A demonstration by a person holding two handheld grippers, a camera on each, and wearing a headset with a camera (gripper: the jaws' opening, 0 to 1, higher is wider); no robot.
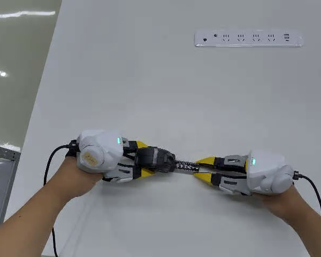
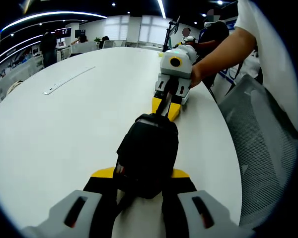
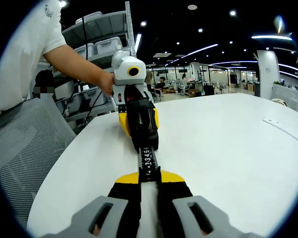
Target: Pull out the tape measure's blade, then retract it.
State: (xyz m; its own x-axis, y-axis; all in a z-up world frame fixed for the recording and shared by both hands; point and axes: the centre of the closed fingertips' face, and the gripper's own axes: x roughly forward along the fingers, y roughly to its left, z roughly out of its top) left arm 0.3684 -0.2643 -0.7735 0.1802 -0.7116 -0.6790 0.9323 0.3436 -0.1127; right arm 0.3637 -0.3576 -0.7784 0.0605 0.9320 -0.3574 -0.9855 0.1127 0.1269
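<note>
Right gripper view, nearest: right gripper (image 3: 150,177), jaws closed onto the tip of the blade (image 3: 147,156); printed numerals face up just beyond them
Blade: only a short length is out; it runs straight from the right gripper to the case, low over the table (image 1: 150,80); whether it touches the table cannot be told
Tape measure case (image 3: 143,121): black; clamped between the jaws of the left gripper (image 1: 145,159); its mouth faces the right gripper
Axis: the blade's long axis lines up with both grippers; in the head view it runs left to right across the person
Judgement: extension looks barely begun; the next pull probably wants the right gripper drawn along this axis, away from the case; an off-axis pull could kink the blade
Far: power strip (image 1: 248,38); well apart from the work
</note>
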